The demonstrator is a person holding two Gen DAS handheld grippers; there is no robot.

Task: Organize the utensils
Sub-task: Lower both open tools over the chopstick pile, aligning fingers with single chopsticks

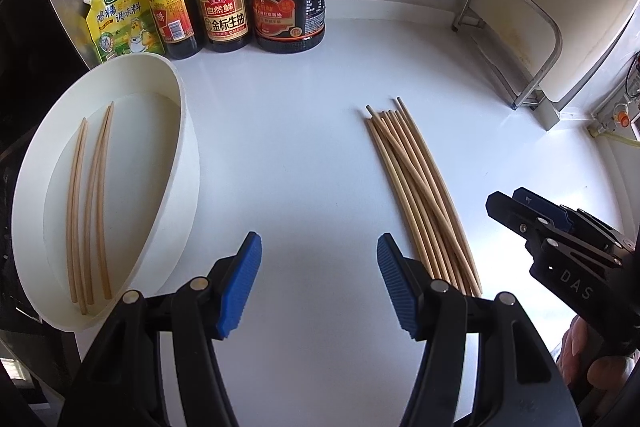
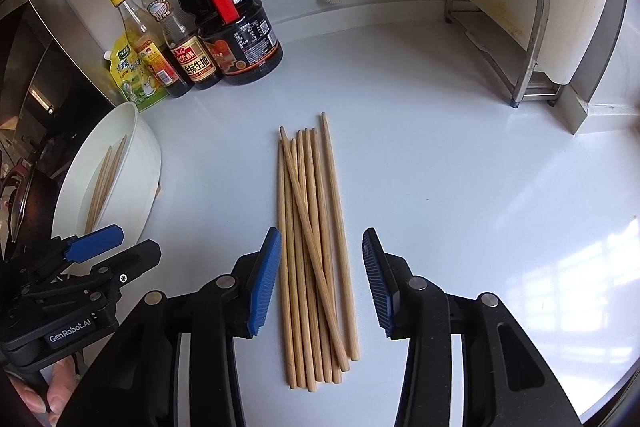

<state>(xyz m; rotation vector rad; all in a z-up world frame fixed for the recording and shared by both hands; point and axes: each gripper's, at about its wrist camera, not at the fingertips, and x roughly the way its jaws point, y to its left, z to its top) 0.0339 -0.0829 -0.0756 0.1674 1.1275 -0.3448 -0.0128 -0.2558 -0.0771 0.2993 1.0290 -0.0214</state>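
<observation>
A loose pile of chopsticks (image 2: 312, 251) lies on the white counter (image 2: 460, 187), framed by your right gripper (image 2: 322, 283), whose spread jaws touch none of them. Four chopsticks already rest in the white tub (image 1: 176, 163) to the left, so most of the sorting remains. Your left gripper (image 1: 319, 283) hovers beside the tub, jaws spread and empty.
</observation>
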